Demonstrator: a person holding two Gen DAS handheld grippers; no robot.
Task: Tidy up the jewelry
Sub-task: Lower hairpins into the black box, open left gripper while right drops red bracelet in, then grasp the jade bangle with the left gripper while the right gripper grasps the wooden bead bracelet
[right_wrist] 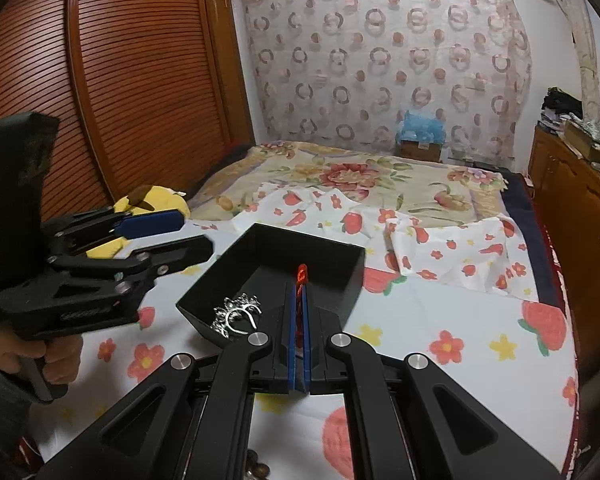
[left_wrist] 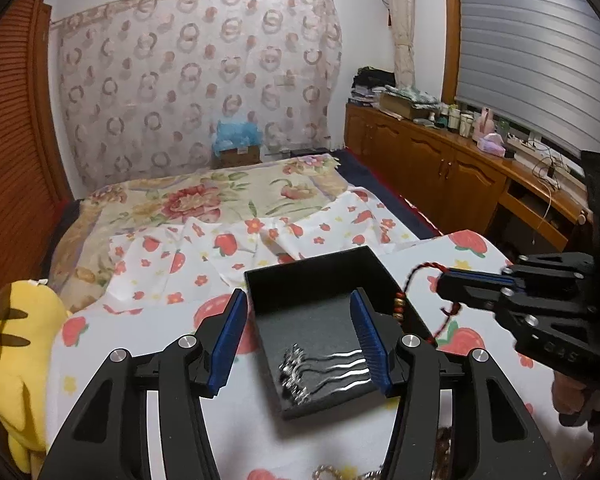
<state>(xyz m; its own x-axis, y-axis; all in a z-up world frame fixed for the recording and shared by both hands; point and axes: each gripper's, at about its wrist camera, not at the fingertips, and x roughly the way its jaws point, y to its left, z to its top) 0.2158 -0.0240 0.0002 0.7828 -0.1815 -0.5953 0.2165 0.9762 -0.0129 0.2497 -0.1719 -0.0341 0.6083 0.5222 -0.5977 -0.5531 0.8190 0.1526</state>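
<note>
A black open box [left_wrist: 320, 272] sits on the strawberry-print sheet, with a pile of silver jewelry [left_wrist: 300, 376] on its grey floor. My left gripper [left_wrist: 298, 300] hovers above the box's near end, open, and its blue pads hold nothing. My right gripper [left_wrist: 448, 284] comes in from the right, shut on a red braided cord bracelet [left_wrist: 420, 270] whose gold and red beads [left_wrist: 399, 306] hang by the box's right wall. In the right wrist view the right gripper [right_wrist: 300, 286] pinches the red cord [right_wrist: 301, 274] over the box [right_wrist: 340, 264]. The silver jewelry [right_wrist: 236, 314] lies to its left and the open left gripper [right_wrist: 196, 234] stands further left.
A yellow plush toy [left_wrist: 16, 360] lies at the bed's left edge. More beaded pieces [left_wrist: 340, 472] show on the sheet just below my left gripper. A wooden cabinet [left_wrist: 440, 168] with clutter on top runs along the right. A rumpled strawberry cloth [right_wrist: 452, 248] lies beyond the box.
</note>
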